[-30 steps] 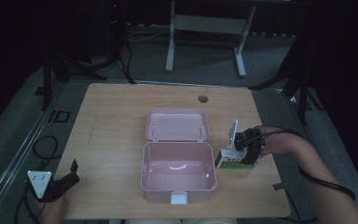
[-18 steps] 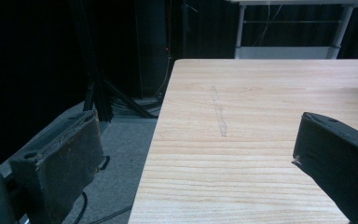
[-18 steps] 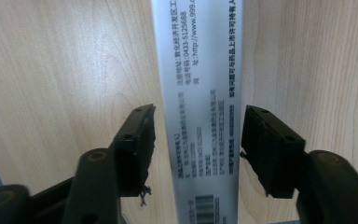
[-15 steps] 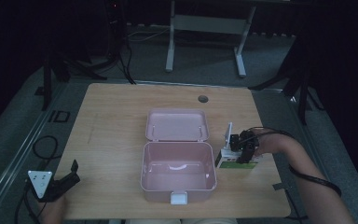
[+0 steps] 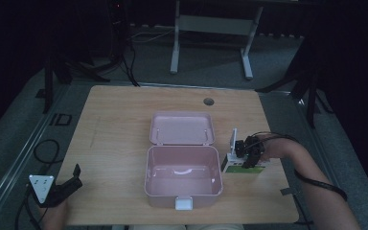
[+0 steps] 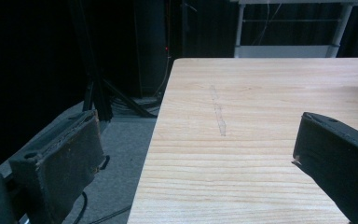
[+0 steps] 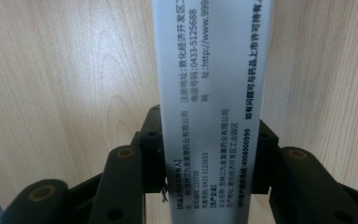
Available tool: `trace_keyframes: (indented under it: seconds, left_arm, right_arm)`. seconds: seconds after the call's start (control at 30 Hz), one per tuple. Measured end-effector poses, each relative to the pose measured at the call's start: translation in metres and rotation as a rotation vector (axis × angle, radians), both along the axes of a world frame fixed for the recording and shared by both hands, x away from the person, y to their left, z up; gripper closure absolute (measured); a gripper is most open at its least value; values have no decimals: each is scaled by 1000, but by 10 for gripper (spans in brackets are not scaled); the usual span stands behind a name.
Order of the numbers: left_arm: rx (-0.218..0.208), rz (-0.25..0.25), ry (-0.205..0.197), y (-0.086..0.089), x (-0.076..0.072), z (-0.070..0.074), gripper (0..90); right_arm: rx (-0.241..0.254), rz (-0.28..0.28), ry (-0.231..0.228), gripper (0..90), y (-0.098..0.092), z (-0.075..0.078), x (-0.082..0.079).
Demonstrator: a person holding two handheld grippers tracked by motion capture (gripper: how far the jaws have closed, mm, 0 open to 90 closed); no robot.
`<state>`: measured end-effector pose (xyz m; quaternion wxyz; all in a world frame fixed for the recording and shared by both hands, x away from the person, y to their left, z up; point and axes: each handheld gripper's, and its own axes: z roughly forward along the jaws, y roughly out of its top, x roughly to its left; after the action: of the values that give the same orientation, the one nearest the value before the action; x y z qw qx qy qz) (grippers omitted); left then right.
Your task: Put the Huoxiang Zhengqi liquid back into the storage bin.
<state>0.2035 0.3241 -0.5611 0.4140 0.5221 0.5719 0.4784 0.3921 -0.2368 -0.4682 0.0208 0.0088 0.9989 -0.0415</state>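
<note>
Jaws of the right hand-held gripper [image 7: 209,154] have just closed on the box [image 7: 212,93] (long side pointing away), beside the pink case [image 5: 183,173].

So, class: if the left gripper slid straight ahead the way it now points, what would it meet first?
Probably nothing: the left gripper points across bare wooden table toward its far edge, jaws open. The way looks free, though depth is unclear.

Box [image 7: 212,107] print blurred, ends cropped
</note>
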Motion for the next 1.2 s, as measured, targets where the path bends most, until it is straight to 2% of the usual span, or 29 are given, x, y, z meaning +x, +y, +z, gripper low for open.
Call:
trace_keyframes:
  seconds: [0.4, 0.57, 0.67, 0.8, 0.93, 1.2]
  left_arm:
    - [-3, -1, 2, 0, 0, 0, 16]
    - [-3, -1, 2, 0, 0, 0, 16]
    - [-3, -1, 3, 0, 0, 0, 17]
    - [-2, 0, 3, 0, 0, 0, 16]
    - [0, 0, 4, 0, 0, 0, 16]
    - [1, 2, 3, 0, 0, 0, 16]
  right_arm:
    - [-40, -11, 32, 622, 1, 4, -1]
    - [-29, -19, 56, 623, -1, 13, -10]
    - [-38, -29, 77, 623, -2, 16, -15]
    - [-53, -22, 67, 623, -3, 19, -25]
    - [-53, -25, 87, 623, -4, 23, -35]
    - [-61, -11, 85, 625, -1, 33, -54]
